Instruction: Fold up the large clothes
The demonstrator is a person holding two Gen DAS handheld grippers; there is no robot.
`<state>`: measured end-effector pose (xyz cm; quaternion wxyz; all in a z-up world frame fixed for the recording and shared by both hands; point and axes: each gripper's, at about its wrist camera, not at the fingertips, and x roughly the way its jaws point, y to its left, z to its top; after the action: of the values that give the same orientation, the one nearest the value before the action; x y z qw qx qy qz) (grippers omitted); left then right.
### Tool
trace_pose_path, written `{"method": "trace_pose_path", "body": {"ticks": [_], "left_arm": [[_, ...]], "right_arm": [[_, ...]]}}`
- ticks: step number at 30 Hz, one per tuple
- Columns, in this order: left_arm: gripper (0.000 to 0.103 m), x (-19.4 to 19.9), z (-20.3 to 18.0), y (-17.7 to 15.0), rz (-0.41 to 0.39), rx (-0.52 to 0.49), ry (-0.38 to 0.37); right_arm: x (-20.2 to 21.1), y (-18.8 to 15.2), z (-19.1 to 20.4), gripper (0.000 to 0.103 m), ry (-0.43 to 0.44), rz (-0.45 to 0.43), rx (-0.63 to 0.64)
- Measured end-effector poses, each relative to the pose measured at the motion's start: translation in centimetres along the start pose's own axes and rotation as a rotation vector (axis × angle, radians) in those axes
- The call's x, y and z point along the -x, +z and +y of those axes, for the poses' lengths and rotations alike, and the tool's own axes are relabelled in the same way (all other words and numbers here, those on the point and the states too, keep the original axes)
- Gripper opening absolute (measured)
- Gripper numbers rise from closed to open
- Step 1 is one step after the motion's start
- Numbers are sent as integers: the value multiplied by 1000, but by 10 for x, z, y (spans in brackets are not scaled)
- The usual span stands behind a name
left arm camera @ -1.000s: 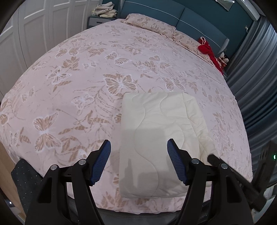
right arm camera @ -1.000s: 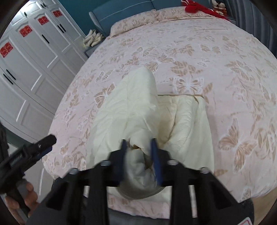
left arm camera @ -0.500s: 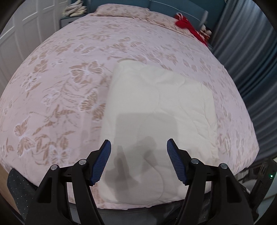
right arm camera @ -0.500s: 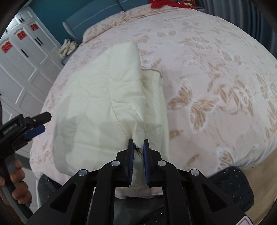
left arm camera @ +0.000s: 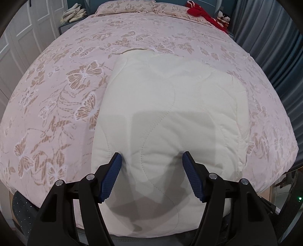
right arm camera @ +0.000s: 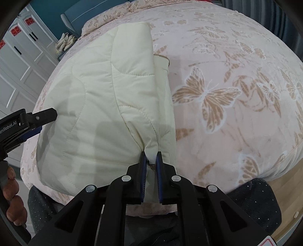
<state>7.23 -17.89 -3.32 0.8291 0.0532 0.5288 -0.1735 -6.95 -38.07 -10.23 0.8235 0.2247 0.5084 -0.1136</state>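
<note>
A: Pinching a bunched edge of the cream quilted padded garment [right arm camera: 106, 106], the right gripper [right arm camera: 151, 160] had its blue-padded jaws nearly together with cloth between them.

B: Garment location?

A: It lay folded in a rough rectangle on the pink butterfly-print bedspread [left arm camera: 56, 90], at the bedspread's near edge, partly overhanging it. One narrower layer ran up the garment's right side in the right wrist view.

B: Left gripper?

A: The left gripper [left arm camera: 152, 160] was spread wide, nothing held; its blue ribbed fingertips [left arm camera: 117, 160] pressed into the garment's top, one on each side of a stitched curve.

B: Anything else?

A: A red fabric item [left arm camera: 203, 13] sat at the bedspread's far end, by a matching butterfly-print pillow [left arm camera: 125, 6]. White panelled wardrobe doors [right arm camera: 20, 54] stood left of the bedspread. Grey curtains [left arm camera: 274, 43] hung to its right.
</note>
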Motion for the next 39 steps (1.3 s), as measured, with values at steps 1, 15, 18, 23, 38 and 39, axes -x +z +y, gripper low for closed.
{"method": "trace_pose_path", "body": {"ticks": [1, 15, 18, 23, 38, 39], "left_arm": [[65, -1, -1, 0, 1, -1, 2], [71, -31, -14, -4, 2, -53, 62], [72, -36, -15, -5, -1, -63, 74], [73, -40, -15, -3, 1, -62, 79], [72, 15, 72, 42, -60, 182, 29], [73, 15, 76, 45, -62, 192, 26]], "right_arm": [[-2, 0, -1, 8, 0, 4, -2], [-24, 1, -5, 8, 13, 30, -17], [-27, 2, -7, 7, 28, 34, -28], [-28, 6, -9, 8, 37, 43, -22], [42, 41, 30, 23, 2, -43, 105], [44, 46, 30, 27, 7, -50, 100]]}}
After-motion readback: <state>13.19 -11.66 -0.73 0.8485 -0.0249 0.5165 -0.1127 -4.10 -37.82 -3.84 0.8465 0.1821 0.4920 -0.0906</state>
